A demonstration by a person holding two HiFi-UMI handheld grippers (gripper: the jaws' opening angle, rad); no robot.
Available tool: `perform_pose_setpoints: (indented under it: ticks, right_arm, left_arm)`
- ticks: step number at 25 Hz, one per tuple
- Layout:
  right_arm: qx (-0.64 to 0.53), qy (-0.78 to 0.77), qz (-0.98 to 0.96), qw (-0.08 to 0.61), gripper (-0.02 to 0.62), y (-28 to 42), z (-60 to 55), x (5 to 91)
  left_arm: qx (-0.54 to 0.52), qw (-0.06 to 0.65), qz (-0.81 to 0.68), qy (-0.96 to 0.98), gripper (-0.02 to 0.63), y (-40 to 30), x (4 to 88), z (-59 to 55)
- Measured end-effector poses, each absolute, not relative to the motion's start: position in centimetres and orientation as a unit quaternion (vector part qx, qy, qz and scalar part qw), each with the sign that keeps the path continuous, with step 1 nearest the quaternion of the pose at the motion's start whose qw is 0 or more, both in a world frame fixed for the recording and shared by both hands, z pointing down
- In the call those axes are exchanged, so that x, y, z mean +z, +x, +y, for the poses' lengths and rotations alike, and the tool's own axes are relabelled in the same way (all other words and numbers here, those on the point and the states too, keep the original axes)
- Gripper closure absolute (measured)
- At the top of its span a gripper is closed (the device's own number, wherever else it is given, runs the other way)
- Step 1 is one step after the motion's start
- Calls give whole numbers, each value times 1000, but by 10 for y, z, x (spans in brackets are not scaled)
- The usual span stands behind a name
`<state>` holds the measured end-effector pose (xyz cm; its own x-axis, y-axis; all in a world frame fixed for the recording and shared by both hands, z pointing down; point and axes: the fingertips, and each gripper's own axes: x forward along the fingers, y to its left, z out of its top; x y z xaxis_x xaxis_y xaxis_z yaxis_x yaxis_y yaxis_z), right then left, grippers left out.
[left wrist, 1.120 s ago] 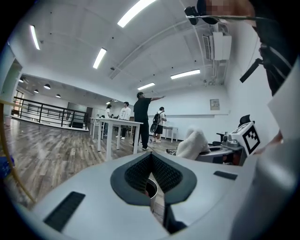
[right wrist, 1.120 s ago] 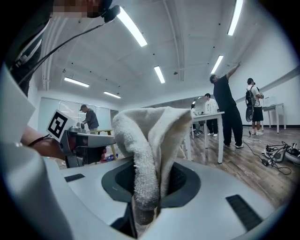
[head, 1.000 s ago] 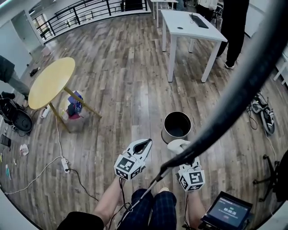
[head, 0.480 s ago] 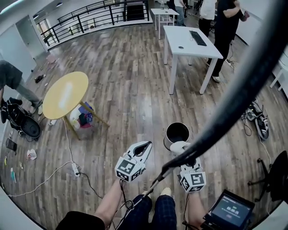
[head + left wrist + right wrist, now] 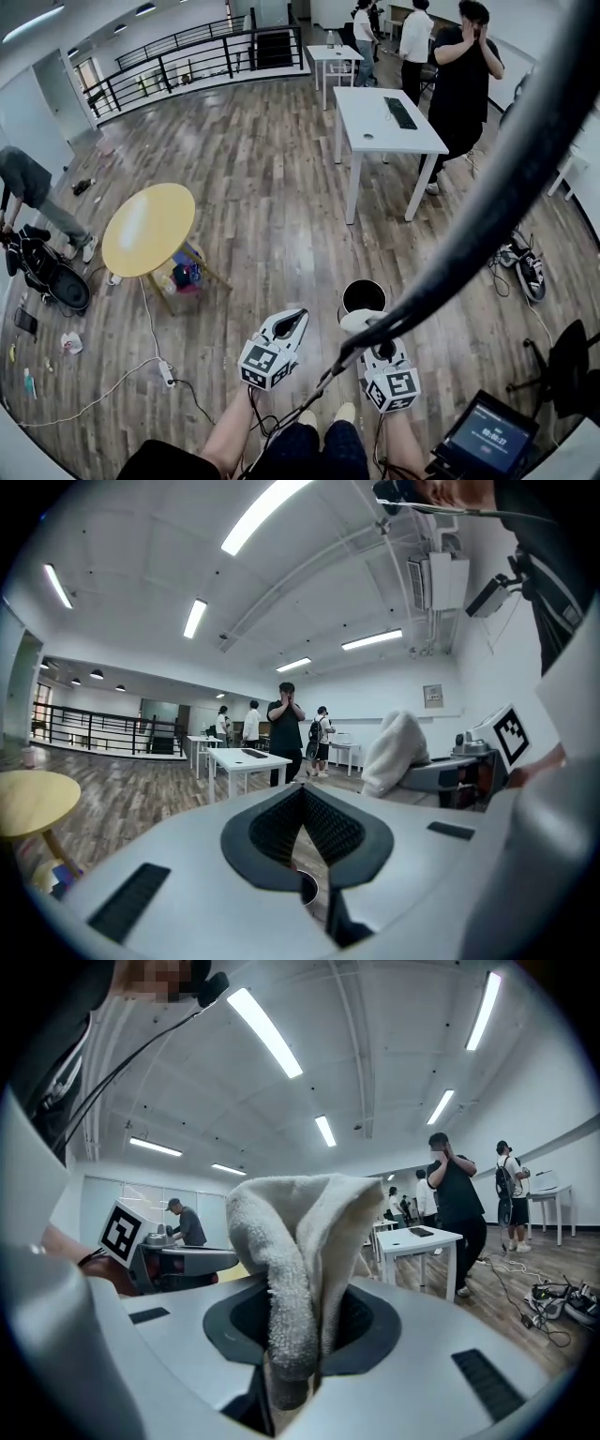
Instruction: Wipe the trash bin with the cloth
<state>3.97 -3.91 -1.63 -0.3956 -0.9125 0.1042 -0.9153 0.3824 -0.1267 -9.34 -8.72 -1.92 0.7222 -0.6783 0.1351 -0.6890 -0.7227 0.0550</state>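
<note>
The right tool point(image 5: 294, 1340) is clamped on a folded white cloth point(image 5: 295, 1241), which stands up between its jaws. Beyond it, a person point(image 5: 457, 1213) in black stands beside a white worktop point(image 5: 422, 1237).

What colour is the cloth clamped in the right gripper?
Off-white. It is a fluffy terry cloth, plain with no pattern, and it shows best in the right gripper view.

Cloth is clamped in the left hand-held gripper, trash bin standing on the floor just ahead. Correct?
Not quite. The cloth is clamped in the right hand-held gripper, as the right gripper view shows. The left hand-held gripper has its jaws together on nothing. The trash bin does stand on the floor just ahead.
</note>
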Motion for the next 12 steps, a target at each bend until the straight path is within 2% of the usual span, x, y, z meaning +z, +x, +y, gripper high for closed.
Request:
perform_pose_setpoints:
  ticks: [12]
  right_arm:
    - [102, 524, -845, -2, 503, 13, -5, -77]
  left_arm:
    - [49, 46, -353, 933, 609, -88, -78, -39]
